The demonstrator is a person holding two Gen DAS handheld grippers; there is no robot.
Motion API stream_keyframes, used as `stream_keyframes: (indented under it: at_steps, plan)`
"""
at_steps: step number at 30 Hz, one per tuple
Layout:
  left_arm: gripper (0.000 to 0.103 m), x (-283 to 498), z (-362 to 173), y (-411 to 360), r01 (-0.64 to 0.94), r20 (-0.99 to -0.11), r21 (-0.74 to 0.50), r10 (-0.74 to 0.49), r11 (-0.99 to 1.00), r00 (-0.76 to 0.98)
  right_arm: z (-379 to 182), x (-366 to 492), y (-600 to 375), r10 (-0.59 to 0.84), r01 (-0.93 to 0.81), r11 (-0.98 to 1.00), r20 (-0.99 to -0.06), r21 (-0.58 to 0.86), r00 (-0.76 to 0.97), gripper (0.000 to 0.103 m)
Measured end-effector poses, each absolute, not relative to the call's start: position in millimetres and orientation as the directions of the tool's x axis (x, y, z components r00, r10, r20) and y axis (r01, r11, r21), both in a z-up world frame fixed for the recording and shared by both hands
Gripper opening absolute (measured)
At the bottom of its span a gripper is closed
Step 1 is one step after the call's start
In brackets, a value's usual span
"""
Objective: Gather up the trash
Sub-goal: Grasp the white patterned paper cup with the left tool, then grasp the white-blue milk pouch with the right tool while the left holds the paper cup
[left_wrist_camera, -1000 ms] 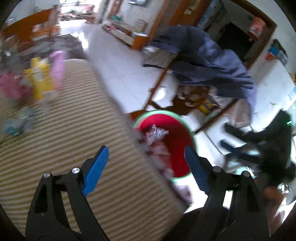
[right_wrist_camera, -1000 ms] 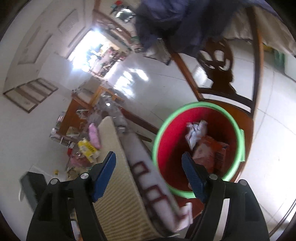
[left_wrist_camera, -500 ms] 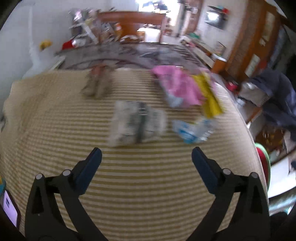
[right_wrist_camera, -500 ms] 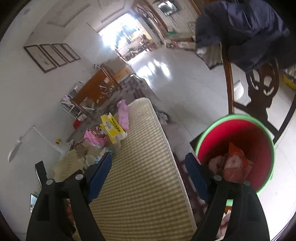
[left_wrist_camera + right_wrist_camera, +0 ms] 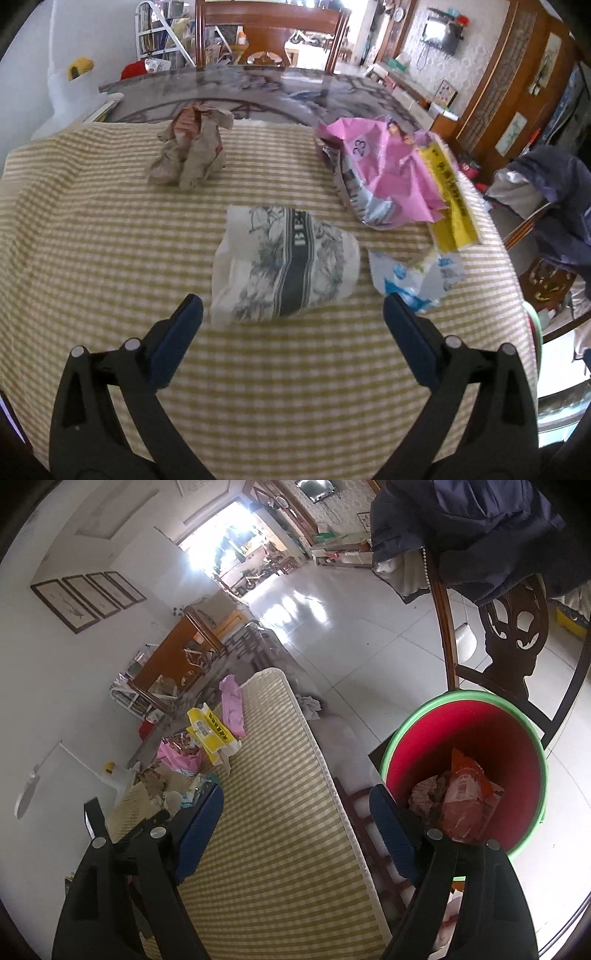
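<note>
In the left wrist view, several pieces of trash lie on a yellow checked tablecloth. A white wrapper with grey print lies in the middle, just ahead of my left gripper, which is wide open and holds nothing. Crumpled brown paper, a pink wrapper, a yellow packet and a clear blue-printed plastic scrap lie further out. In the right wrist view, my right gripper stands open and empty over the table's edge. Beside it is a red bin with a green rim, with an orange wrapper inside.
A wooden chair draped with a dark blue jacket stands behind the bin on the white tiled floor. Beyond the cloth a dark glass tabletop shows. The bin's rim peeks in at the table's right side.
The left gripper swung from over the bin to the trash on the table, and its jaws spread wider. The right gripper rolled and shifted, leaving the bin to its right, jaws slightly wider.
</note>
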State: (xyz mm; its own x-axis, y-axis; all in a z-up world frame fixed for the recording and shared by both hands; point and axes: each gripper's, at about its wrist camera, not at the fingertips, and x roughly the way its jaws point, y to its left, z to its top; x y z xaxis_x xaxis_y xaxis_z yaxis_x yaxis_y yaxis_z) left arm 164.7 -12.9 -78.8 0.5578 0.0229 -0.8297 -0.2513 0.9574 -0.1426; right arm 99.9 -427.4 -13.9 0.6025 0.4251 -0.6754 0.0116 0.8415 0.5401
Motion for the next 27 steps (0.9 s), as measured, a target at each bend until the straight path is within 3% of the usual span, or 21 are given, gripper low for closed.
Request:
stream_keyframes:
  at_steps: [3,4,5,14,22,24,27]
  plan:
    - [0.095,174,-87,-3,-0.291,-0.848,-0.173,0.008,0.941,0.53,-14,100,-426,0.421,0.007,0.848,-0.681,0.53,0.599,0.079]
    - [0.092,176,-89,0,-0.296,-0.852,-0.187,-0.005,0.937,0.523,-15,100,-425,0.42,0.008,0.849,-0.684,0.529,0.596,0.079]
    - [0.081,177,-91,3,-0.292,-0.854,-0.212,-0.031,0.933,0.519,-16,101,-425,0.419,0.009,0.85,-0.687,0.526,0.593,0.079]
    - [0.081,114,-69,14,-0.286,-0.805,-0.277,-0.059,0.918,0.59,-14,101,-413,0.357,0.007,0.895,-0.725,0.447,0.589,0.079]
    - [0.081,16,-51,21,-0.325,-0.748,-0.385,-0.086,0.864,0.658,-20,106,-381,0.237,-0.034,0.964,-0.793,0.264,0.561,0.08]
    - [0.081,0,-53,17,-0.327,-0.754,-0.385,-0.09,0.863,0.65,-24,111,-372,0.249,-0.042,0.962,-0.798,0.271,0.549,0.081]
    - [0.081,7,-53,11,-0.293,-0.76,-0.334,-0.071,0.896,0.647,-39,125,-353,0.354,-0.02,0.917,-0.789,0.399,0.502,0.084]
